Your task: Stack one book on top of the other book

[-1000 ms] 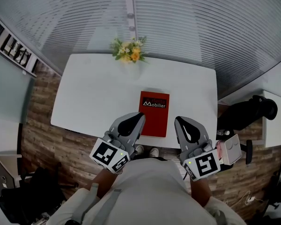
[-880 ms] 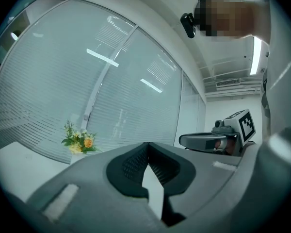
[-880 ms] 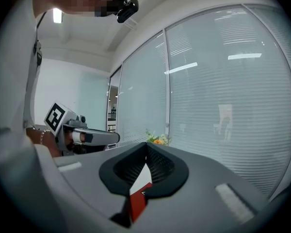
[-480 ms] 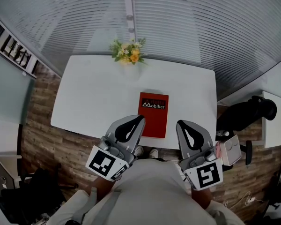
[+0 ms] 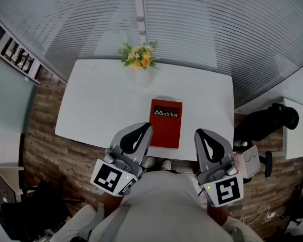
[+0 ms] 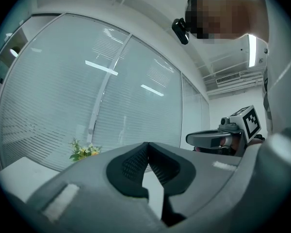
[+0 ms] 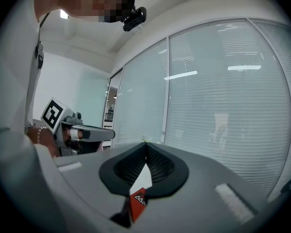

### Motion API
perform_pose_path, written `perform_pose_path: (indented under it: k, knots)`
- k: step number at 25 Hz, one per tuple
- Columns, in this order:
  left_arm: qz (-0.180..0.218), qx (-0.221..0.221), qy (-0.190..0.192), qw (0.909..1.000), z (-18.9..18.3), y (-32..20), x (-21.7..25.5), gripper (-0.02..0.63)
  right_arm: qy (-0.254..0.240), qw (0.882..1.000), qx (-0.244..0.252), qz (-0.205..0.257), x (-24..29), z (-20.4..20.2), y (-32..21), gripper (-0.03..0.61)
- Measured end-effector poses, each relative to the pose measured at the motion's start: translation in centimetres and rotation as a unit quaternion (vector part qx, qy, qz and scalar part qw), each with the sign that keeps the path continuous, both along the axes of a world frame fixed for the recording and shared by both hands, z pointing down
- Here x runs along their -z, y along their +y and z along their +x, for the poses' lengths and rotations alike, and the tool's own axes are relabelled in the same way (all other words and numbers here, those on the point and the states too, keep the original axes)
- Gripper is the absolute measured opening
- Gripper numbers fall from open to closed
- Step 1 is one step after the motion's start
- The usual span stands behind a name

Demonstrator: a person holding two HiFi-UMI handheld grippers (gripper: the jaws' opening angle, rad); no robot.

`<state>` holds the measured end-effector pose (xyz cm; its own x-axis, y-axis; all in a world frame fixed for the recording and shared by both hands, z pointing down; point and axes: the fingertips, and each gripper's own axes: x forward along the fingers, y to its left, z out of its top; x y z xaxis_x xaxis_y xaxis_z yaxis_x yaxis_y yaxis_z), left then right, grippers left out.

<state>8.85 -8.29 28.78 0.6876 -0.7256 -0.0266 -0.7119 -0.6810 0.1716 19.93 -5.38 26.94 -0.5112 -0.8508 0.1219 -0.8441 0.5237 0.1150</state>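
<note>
One red book (image 5: 166,127), one bunch of yellow flowers (image 5: 137,55), one white table (image 5: 101,105)

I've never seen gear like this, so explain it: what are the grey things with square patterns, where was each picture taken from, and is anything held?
Those are two grey hand-held clamps: a person holds the left gripper and the right gripper. One picture looks down from a camera on the person's head; the other two come from cameras on each gripper. On the white table sit a red book and a bunch of yellow flowers. Both grippers are shut and empty.
</note>
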Motion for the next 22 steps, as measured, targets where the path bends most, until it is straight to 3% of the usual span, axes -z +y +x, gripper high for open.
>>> perform_pose_path:
  k: [22]
  knots:
    - [-0.001,-0.003,0.002,1.0,-0.17,0.21,0.33,0.006,0.01,1.0,0.004,0.006,0.13,-0.06,0.14,0.005]
